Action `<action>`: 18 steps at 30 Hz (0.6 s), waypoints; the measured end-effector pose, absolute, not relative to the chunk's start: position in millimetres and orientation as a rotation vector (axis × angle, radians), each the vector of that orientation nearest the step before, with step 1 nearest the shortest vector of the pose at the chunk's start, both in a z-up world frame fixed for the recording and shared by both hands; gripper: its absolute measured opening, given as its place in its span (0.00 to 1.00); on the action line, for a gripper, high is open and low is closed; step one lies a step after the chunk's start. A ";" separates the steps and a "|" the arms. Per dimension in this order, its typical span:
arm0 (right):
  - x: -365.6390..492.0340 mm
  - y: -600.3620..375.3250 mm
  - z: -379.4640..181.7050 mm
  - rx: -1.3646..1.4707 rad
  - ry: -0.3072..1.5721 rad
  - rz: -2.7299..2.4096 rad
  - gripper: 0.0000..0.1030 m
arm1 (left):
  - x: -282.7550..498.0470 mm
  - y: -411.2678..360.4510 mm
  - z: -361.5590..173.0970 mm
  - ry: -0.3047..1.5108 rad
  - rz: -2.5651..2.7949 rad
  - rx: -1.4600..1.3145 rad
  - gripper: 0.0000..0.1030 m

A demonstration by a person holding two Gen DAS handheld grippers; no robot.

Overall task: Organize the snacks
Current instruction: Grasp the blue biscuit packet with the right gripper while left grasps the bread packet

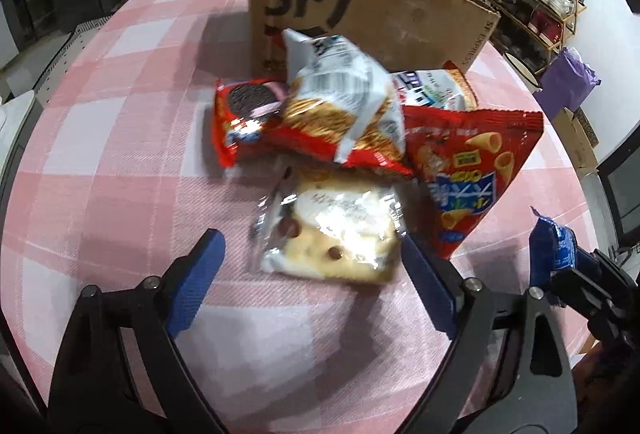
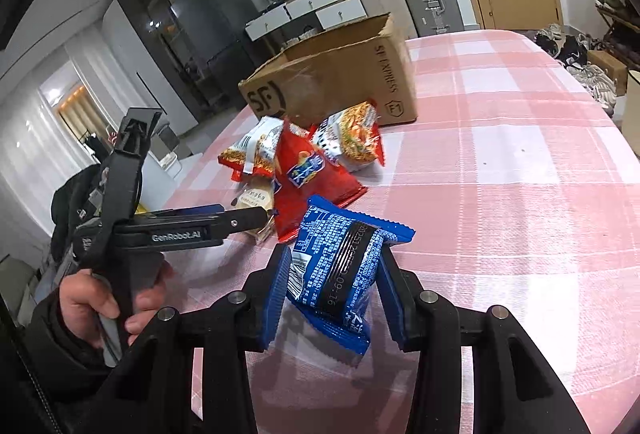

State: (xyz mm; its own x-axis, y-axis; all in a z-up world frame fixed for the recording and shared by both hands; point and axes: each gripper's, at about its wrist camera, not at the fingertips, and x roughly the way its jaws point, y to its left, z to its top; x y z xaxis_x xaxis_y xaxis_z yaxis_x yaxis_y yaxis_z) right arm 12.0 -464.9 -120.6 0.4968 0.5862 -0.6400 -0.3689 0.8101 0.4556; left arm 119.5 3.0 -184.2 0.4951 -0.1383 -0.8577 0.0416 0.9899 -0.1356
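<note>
- Two tongs work over a bench (image 1: 100, 162) covered in a pink and white checked cloth.
- Left tongs (image 1: 310, 266) stand wide apart, tilted down over a clear-wrapped pale cake packet (image 1: 332, 234); the packet lies flat between the blue pads, and neither pad presses on it.
- Right tongs (image 2: 334, 298) are clamped on a blue snack packet (image 2: 340, 266), held clear above the cloth, with its printed back facing the camera.
- Behind the cake packet lies a heap of snacks: a red cone-snack bag (image 1: 472, 170), a red sandwich-cookie packet (image 1: 244, 114) and a white and orange noodle-snack packet (image 1: 352, 106) resting on top of the others.
- An open cardboard box (image 1: 360, 2) marked SF stands on the bench just behind the heap.
- From the right wrist view, a hand (image 2: 96, 306) in a dark sleeve grips the handle of the left tongs.
</note>
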 end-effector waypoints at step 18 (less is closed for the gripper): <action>11.5 -483.3 -130.8 0.330 0.875 0.573 0.42 | 122.4 -20.8 -179.7 0.999 -0.144 -0.012 0.55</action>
